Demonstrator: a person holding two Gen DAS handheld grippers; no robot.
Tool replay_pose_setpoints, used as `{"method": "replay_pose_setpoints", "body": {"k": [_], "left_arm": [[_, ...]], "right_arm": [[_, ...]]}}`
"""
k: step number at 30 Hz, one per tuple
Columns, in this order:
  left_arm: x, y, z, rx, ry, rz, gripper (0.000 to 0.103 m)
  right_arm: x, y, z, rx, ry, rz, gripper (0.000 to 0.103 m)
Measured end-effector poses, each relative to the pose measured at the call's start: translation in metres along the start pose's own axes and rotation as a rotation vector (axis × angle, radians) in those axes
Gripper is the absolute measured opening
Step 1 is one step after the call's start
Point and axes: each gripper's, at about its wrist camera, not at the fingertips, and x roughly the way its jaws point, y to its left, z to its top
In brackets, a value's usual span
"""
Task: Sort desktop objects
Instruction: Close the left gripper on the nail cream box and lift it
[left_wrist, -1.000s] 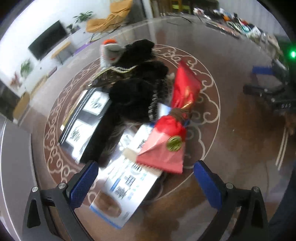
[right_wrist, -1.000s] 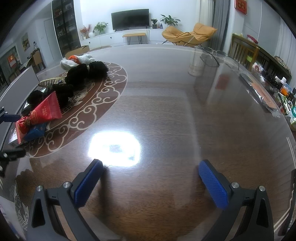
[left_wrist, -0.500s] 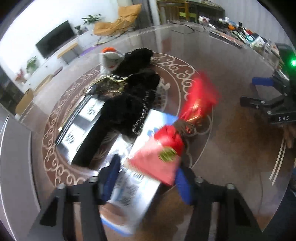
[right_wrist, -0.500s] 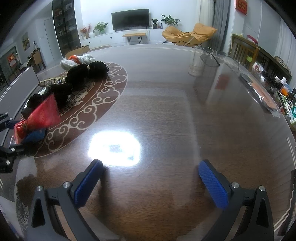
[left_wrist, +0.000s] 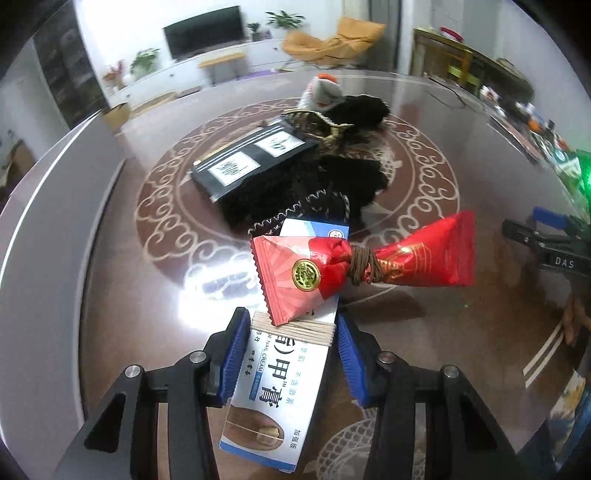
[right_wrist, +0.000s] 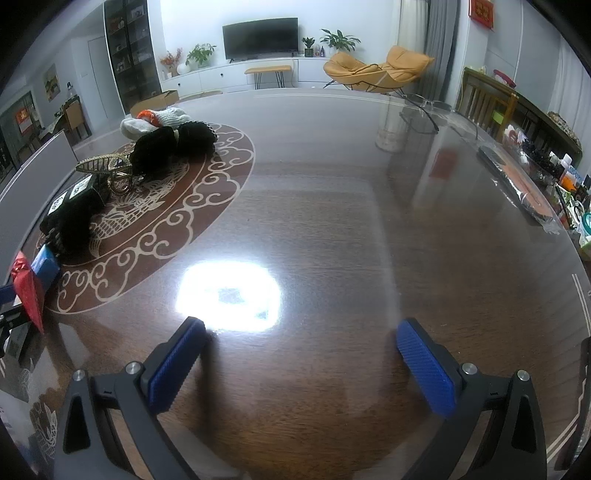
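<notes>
My left gripper (left_wrist: 291, 343) is shut on a white and blue nail cream box (left_wrist: 273, 398), with a red foil packet (left_wrist: 354, 264) tied to it by string; both are lifted above the table. Behind them lie black fuzzy hair ties (left_wrist: 347, 184), a black flat packet (left_wrist: 251, 162), a gold hair claw (left_wrist: 317, 123) and a white glove (left_wrist: 323, 90). My right gripper (right_wrist: 299, 363) is open and empty over bare table; its view shows the same pile (right_wrist: 155, 155) at far left and the red packet (right_wrist: 27, 291).
The dark wooden table (right_wrist: 332, 229) has a round scroll inlay (right_wrist: 184, 221) under the pile. Clutter lines the right edge (right_wrist: 532, 188). Glasses (right_wrist: 421, 110) lie at the back. The right gripper shows at the right of the left wrist view (left_wrist: 546, 243).
My left gripper closed on the nail cream box and lifted it with the red packet off the pile, toward me. The right gripper has not moved.
</notes>
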Motion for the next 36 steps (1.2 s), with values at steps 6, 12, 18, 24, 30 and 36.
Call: {"method": "replay_pose_setpoints", "body": {"k": [6, 12, 18, 24, 30, 36], "left_arm": [[0.002, -0.005, -0.001, 0.006, -0.002, 0.026, 0.047], [0.006, -0.002, -0.003, -0.001, 0.011, 0.014, 0.048], [0.007, -0.001, -0.009, 0.041, 0.012, 0.017, 0.076], [0.005, 0.0, -0.013, 0.074, -0.008, 0.031, 0.087], [0.008, 0.008, -0.014, 0.032, -0.004, 0.003, 0.093], [0.011, 0.014, -0.016, 0.016, -0.001, -0.013, 0.102]], "right_arm": [[0.0, 0.0, 0.0, 0.0, 0.0, 0.001, 0.103], [0.0, 0.0, 0.0, 0.0, 0.0, 0.002, 0.103], [0.0, 0.0, 0.0, -0.001, 0.0, 0.002, 0.103], [0.0, 0.0, 0.0, -0.002, 0.0, 0.001, 0.103], [0.0, 0.0, 0.0, -0.002, 0.0, 0.002, 0.103], [0.0, 0.0, 0.0, -0.002, 0.0, 0.002, 0.103]]}}
